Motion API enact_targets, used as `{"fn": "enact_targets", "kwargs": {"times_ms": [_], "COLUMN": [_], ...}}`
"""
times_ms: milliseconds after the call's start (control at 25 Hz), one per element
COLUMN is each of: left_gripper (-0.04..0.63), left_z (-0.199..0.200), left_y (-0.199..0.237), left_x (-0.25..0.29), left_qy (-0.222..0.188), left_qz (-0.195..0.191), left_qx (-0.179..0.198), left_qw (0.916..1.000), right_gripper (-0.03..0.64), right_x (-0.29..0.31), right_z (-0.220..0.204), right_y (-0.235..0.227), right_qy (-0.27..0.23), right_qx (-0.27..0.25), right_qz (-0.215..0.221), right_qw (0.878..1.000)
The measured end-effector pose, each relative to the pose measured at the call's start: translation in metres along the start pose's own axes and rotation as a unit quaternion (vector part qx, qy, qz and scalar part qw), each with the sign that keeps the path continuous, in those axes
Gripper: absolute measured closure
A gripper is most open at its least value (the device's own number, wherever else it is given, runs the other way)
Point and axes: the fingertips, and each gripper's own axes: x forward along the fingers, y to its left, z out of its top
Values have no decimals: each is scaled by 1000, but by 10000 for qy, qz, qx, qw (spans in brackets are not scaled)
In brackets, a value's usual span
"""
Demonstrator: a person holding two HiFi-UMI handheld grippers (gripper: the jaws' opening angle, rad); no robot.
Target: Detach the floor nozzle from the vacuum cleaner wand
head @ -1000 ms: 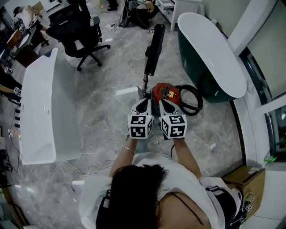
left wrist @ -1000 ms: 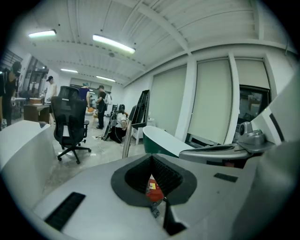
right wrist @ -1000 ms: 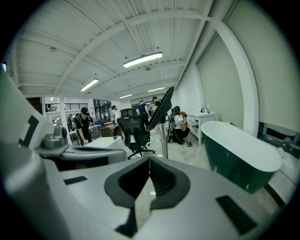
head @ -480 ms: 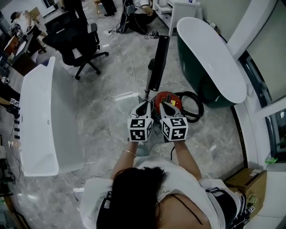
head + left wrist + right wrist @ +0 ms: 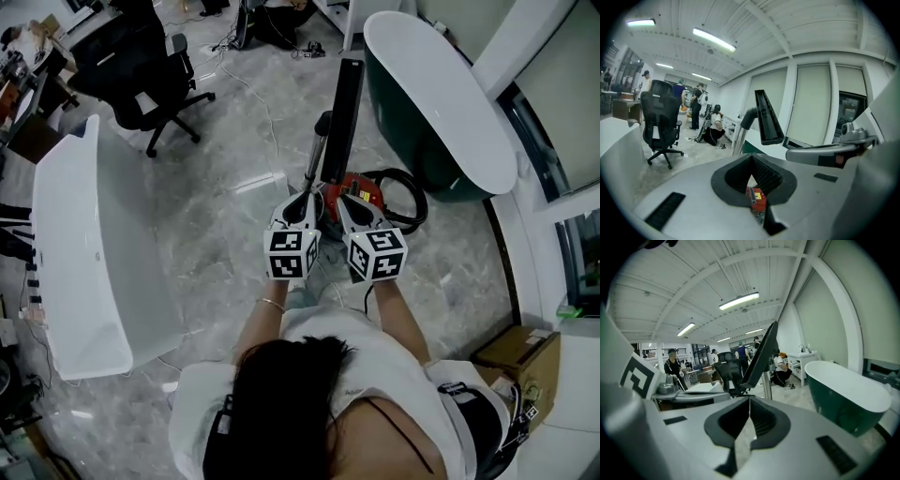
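The red vacuum cleaner body (image 5: 354, 199) sits on the marble floor with its black hose (image 5: 405, 202) looped beside it. The silver wand (image 5: 315, 161) rises from it, with the long black floor nozzle (image 5: 343, 108) on its upper end. In the left gripper view the nozzle (image 5: 766, 117) and wand (image 5: 738, 139) stand just beyond the jaws, and the red body (image 5: 756, 199) shows below them. My left gripper (image 5: 307, 200) and right gripper (image 5: 341, 202) are side by side right before the vacuum, both shut and holding nothing. The right gripper view has the nozzle (image 5: 761, 357) ahead.
A white bathtub (image 5: 80, 234) stands at the left and a green tub with a white rim (image 5: 441, 103) at the right. A black office chair (image 5: 141, 70) is at the back left, and a cardboard box (image 5: 514, 370) by my right side. Cables lie on the floor, and people are at the far end.
Both grippers have moved forward toward the vacuum, so the wand and nozzle are nearer now. The jaws stay shut.
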Motion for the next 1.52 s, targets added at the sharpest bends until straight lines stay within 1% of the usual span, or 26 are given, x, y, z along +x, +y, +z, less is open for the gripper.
{"fn": "enact_targets", "kwargs": {"times_ms": [160, 280, 520, 560, 640, 760, 840, 880, 920, 1000, 1120, 1400, 1520], "left_gripper": [601, 601, 601, 601, 601, 601, 601, 601, 601, 601, 601, 601, 601], "left_z": [1, 3, 6, 6, 8, 10, 10, 9, 9, 8, 7, 3, 3], "left_y": [12, 22, 31, 31, 33, 38, 38, 38, 39, 40, 40, 43, 45], "left_x": [7, 14, 30, 32, 38, 46, 51, 53, 54, 57, 59, 59, 61], "left_qy": [44, 84, 175, 187, 211, 251, 297, 316, 328, 339, 348, 388, 378], "left_qz": [-129, -241, -406, -449, -532, -586, -635, -662, -680, -694, -714, -628, -561], "left_qx": [38, 89, 165, 184, 215, 225, 225, 227, 224, 207, 205, 136, 113], "left_qw": [9999, 9996, 9989, 9986, 9981, 9977, 9973, 9971, 9969, 9968, 9966, 9972, 9976], "right_gripper": [601, 600, 598, 590, 531, 479, 438, 396, 378, 373, 360, 336, 334], "right_x": [7, 11, 13, 13, 12, 13, 12, 12, 12, 13, 15, 25, 35], "right_z": [4, 12, 12, 13, 13, 15, 16, 15, 15, 15, 19, 41, 51], "right_y": [-1, -3, -17, -17, -20, -22, -17, -11, -5, 3, 4, -9, -16], "right_qy": [82, 6, -63, -76, -73, -36, 34, 87, 130, 111, -63, -324, -352], "right_qx": [65, 187, 765, 848, 969, 935, 830, 773, 735, 795, 1086, 1380, 1611], "right_qz": [46, 72, 219, 294, 392, 471, 667, 821, 974, 1174, 1272, 1148, 1167], "right_qw": [9999, 9998, 9968, 9959, 9945, 9945, 9943, 9936, 9924, 9898, 9859, 9832, 9794]}}
